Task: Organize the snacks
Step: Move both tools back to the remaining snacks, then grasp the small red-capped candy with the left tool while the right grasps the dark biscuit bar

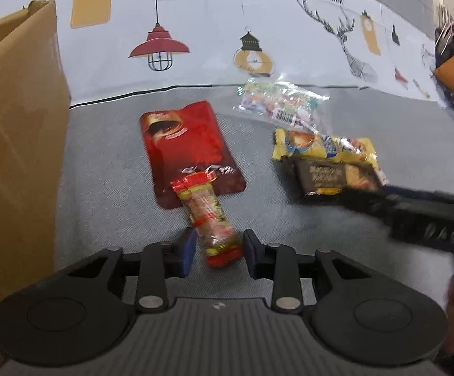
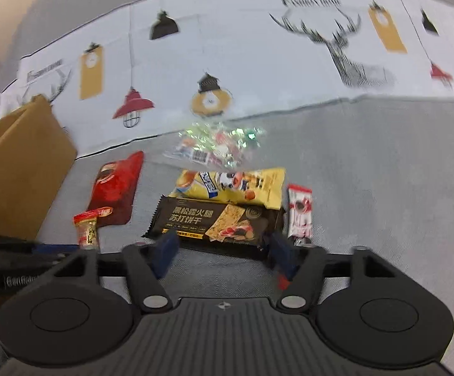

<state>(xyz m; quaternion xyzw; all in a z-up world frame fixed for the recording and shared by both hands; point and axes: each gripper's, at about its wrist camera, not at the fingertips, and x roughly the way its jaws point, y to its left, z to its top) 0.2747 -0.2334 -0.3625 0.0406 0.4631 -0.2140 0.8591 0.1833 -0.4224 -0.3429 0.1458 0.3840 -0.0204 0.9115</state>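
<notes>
At the far left, well to the left of the left gripper (image 1: 216, 250), stands a cardboard box (image 1: 17, 144) with its flap up. On the grey cloth (image 1: 108, 163) ahead of that gripper's fingers lies a flat red pouch (image 1: 189, 147), and overlapping the pouch's near edge is a small red-and-yellow snack roll (image 1: 211, 216), which runs back toward the gripper so that its near end sits between the two blue pads (image 1: 189, 249). The pads stand just beside the roll on either side, with a sliver of gap showing on the left, so the fingers are released rather than clamped on it. Farther ahead and to the right lies a clear candy bag (image 1: 278, 103), at the border where the grey cloth meets a white printed cloth (image 1: 195, 15) of lamps and deer. Nearer than the candy bag sits a yellow packet (image 2: 236, 185), and touching its near edge, partly over it, a black cracker pack (image 2: 214, 222). The right gripper (image 2: 224, 250) faces this pack with its fingers spread wide, one pad at each near corner of the pack, not pressing it. Just right of the pack, beyond the right finger, lies a slim red-and-white stick (image 2: 300, 213). In the left wrist view the right gripper's dark body reaches in from the right edge to the cracker pack.
</notes>
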